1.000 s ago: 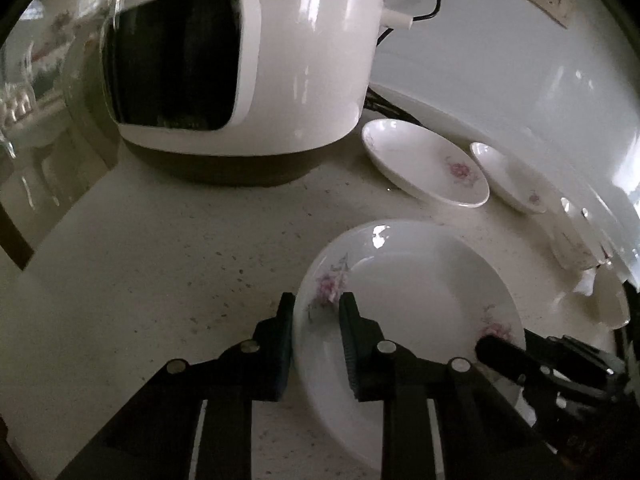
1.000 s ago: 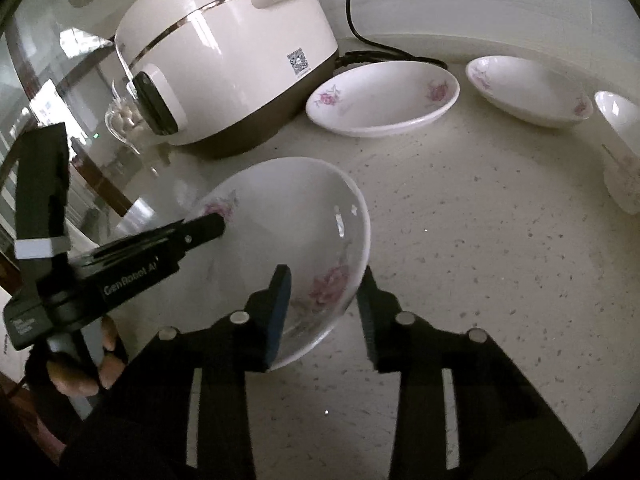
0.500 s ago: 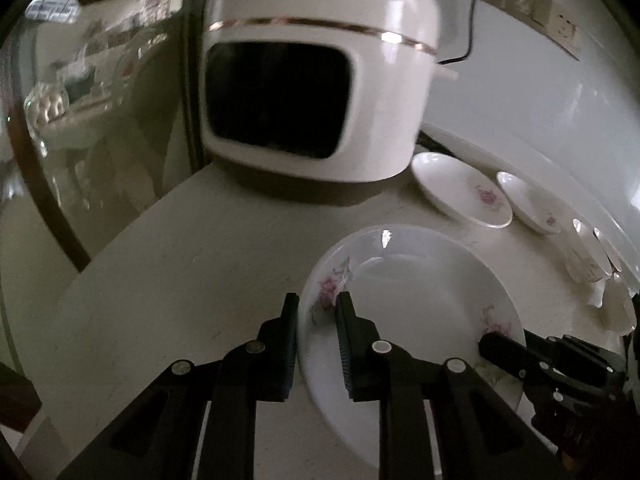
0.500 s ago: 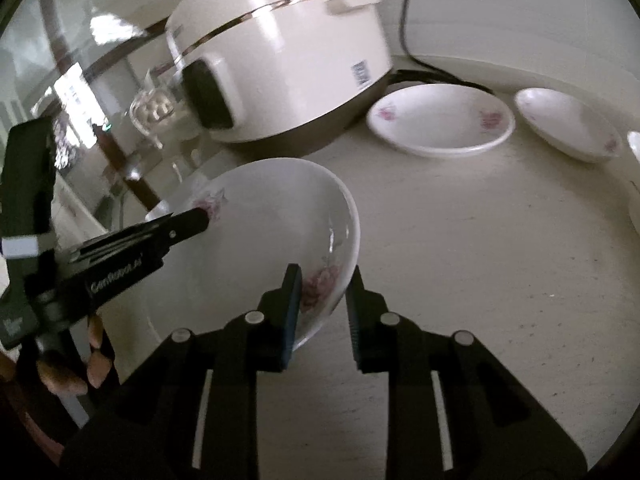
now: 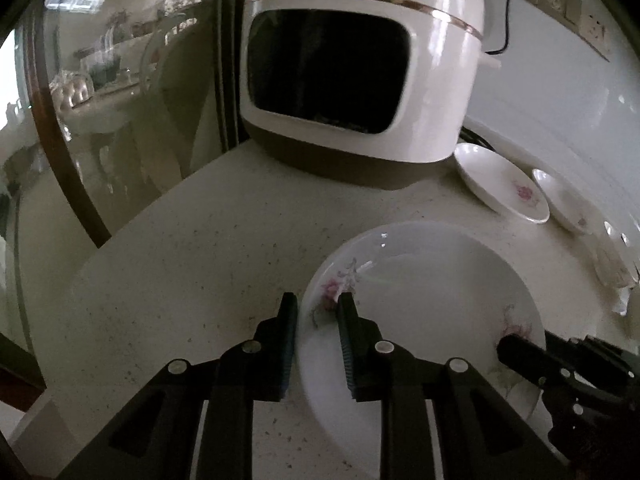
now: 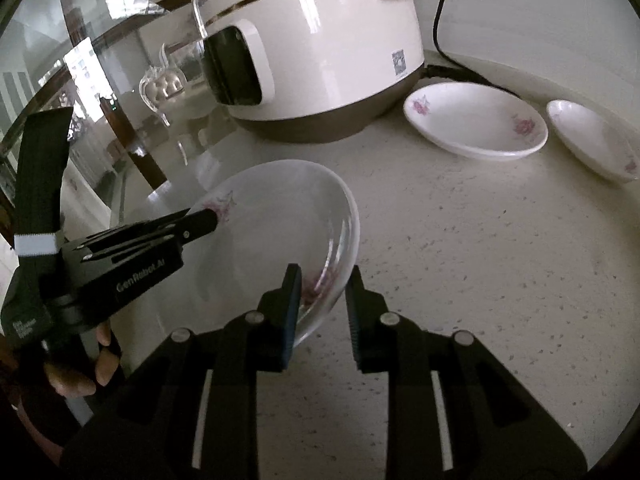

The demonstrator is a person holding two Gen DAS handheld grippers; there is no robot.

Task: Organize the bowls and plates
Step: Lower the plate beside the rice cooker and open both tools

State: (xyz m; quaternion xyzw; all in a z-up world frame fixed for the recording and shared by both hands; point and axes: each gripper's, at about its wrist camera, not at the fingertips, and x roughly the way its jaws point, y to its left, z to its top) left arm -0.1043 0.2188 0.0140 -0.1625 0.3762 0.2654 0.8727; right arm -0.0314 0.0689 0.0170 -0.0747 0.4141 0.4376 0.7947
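Left gripper (image 5: 318, 316) jaws stand narrow, pinching the near-left rim of the big floral plate (image 5: 432, 304); right gripper (image 6: 323, 293) jaws likewise narrow, clamped on the opposite rim, so the plate hangs tilted between the two, apparently clear of the counter (image 6: 480, 260). Beyond the jaws, to the right beside the rice cooker (image 6: 312, 52), a second plate (image 6: 476, 124) and a smaller dish (image 6: 592, 144) lie separate, unstacked, with more small white crockery (image 5: 612, 256) at the far right, too blurred to identify. Judgement: early stage, first piece in hand, nothing stacked yet, all gathering left.
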